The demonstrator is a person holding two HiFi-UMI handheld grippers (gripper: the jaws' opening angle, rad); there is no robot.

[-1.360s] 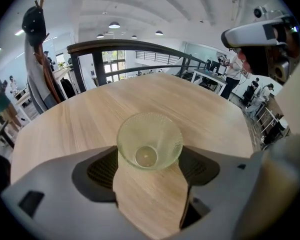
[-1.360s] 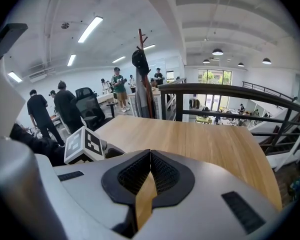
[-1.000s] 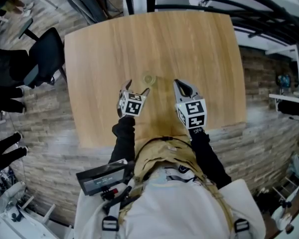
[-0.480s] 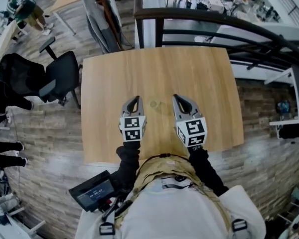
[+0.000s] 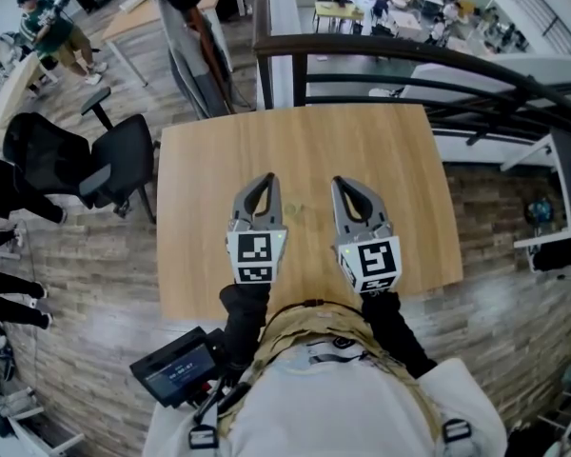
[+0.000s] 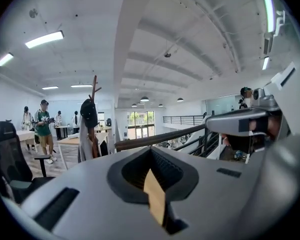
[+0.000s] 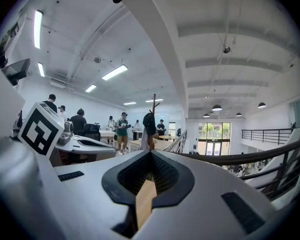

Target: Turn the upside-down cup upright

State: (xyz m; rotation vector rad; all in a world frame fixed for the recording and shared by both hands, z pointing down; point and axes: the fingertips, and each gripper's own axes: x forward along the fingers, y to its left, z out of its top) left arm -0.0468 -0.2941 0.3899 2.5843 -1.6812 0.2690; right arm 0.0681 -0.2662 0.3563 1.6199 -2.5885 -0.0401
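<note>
Both grippers are clenched and empty. The left gripper [image 5: 266,179] shows its jaws closed tip to tip in the left gripper view [image 6: 151,153], with nothing between them. Only a sliver of wood-coloured surface shows through the slot behind the tips. The right gripper [image 5: 341,183] reads the same in the right gripper view [image 7: 150,154]: jaws together, nothing held. In the head view the two sit side by side above the near half of the wooden table [image 5: 400,160], pointing away from the person. Each carries its marker cube [image 5: 256,255] at the rear.

The cup [image 5: 294,213] appears only as a faint, clear shape on the table top between the two grippers, touched by neither. Whether it is upright or inverted cannot be determined.

A dark railing [image 5: 381,50] runs beyond the far edge of the table. A black office chair [image 5: 124,160] is just off its left side. Several people [image 5: 52,31] are well apart from the table, across the room.
</note>
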